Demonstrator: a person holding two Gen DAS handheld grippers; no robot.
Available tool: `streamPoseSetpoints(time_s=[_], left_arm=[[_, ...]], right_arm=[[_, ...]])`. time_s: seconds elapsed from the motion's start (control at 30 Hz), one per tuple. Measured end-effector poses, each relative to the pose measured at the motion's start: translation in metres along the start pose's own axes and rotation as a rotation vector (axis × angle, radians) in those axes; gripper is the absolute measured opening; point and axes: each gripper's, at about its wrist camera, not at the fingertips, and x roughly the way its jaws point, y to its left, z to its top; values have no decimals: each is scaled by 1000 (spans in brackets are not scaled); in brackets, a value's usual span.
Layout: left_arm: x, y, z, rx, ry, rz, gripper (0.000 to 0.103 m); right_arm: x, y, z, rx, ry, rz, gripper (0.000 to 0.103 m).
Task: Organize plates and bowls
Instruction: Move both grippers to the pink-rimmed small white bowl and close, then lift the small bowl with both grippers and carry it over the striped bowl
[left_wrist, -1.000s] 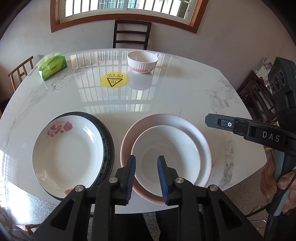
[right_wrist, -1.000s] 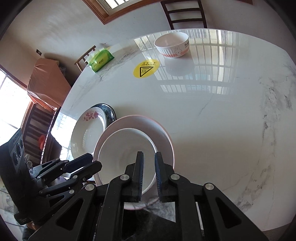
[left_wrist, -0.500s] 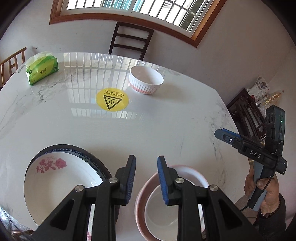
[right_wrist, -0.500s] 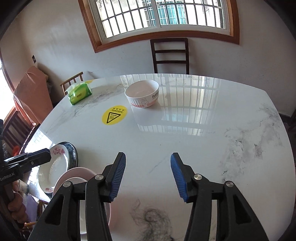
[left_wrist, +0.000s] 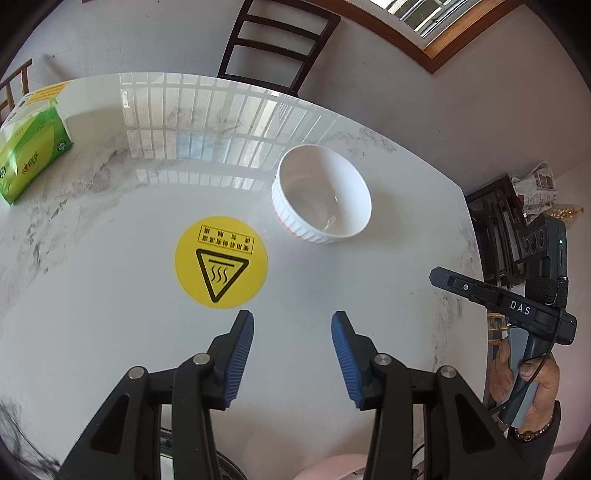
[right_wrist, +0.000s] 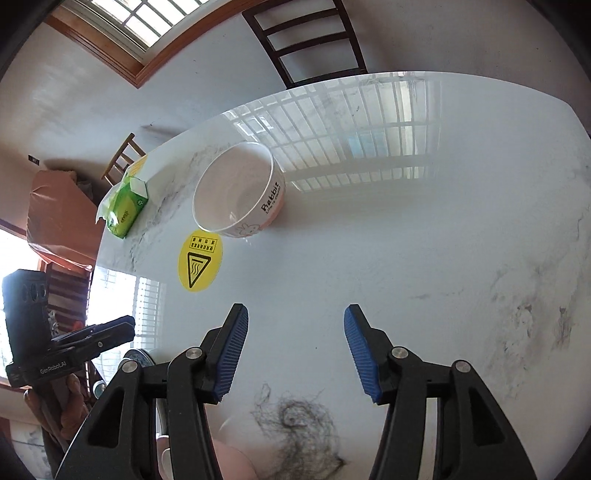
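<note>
A white bowl (right_wrist: 238, 195) reads "Rabbit". The right gripper (left_wrist: 502, 306) body reads "DAS"; the left gripper (right_wrist: 70, 350) body reads "GenRobot.AI". A yellow round sticker (left_wrist: 221, 262) shows a heat warning triangle.

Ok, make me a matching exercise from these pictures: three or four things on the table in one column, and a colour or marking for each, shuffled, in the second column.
Things:
1. bowl
2. round sticker
3. tissue pack
4. gripper pads

Descriptions:
A. green
B. blue, ribbed
C. white, with the word Rabbit on its side
D. yellow, with a black warning triangle

Pairs: 1-C, 2-D, 3-A, 4-B
</note>
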Motion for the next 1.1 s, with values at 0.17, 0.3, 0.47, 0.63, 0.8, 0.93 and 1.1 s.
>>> streamPoseSetpoints(time_s=[0.17, 0.3, 0.47, 0.63, 0.8, 0.93, 1.1], left_arm=[[29, -9, 40, -12, 54, 103, 47], [51, -15, 64, 14, 71, 164, 48], [71, -15, 78, 16, 78, 200, 48], [89, -10, 87, -26, 101, 211, 48], [100, -3, 89, -86, 103, 204, 48], [109, 4, 86, -148, 121, 175, 44], [113, 5, 83, -209, 109, 134, 15]], right_arm=[[22, 8, 42, 23, 36, -1, 53], [39, 13, 67, 25, 43, -15, 52], [62, 21, 90, 20, 61, -21, 52], [80, 22, 103, 26, 70, -21, 48], [91, 20, 108, 24, 83, -24, 39], [99, 21, 107, 17, 96, -22, 28], [109, 21, 105, 28, 117, 10, 12]])
